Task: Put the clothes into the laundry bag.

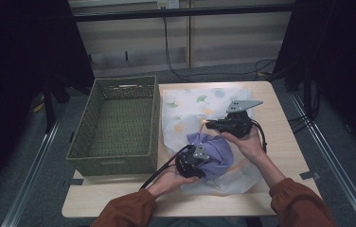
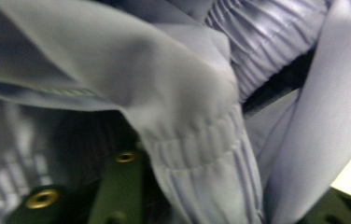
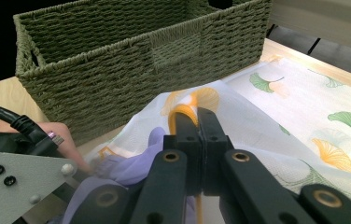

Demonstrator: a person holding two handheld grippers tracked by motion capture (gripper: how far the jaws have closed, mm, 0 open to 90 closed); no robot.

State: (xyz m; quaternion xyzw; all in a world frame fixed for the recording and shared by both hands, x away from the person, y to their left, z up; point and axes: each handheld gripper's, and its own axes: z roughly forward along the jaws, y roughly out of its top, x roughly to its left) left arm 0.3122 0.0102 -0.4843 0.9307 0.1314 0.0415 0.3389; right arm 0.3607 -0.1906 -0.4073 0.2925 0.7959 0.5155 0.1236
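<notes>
Wrapping looks like the step in hand: a lilac garment (image 1: 214, 152), bunched into a ball, sits low and centre in the high view on a leaf-print cloth (image 1: 190, 105) spread over the table (image 1: 285, 132). The right gripper (image 1: 208, 124), just above the bundle, has its jaws pressed together on the cloth's orange-trimmed edge, lifting it; the right gripper view shows that edge (image 3: 183, 116) pinched between the black jaws at centre frame. The left gripper (image 1: 203, 163) is pushed into the bundle's lower left side. In the left gripper view the garment's elastic waistband (image 2: 201, 154) lies across the jaws, which stand partly apart; whether the pads press on the fabric I cannot tell.

Next, probably, the lifted edge must be drawn over the bundle while the left gripper steadies it, without the thin cloth slipping free.

A green woven basket (image 1: 119, 123), empty, stands at the left of the table, touching the cloth. The table is pale wood; around it the room is dark, with cables on the floor at the upper right.
</notes>
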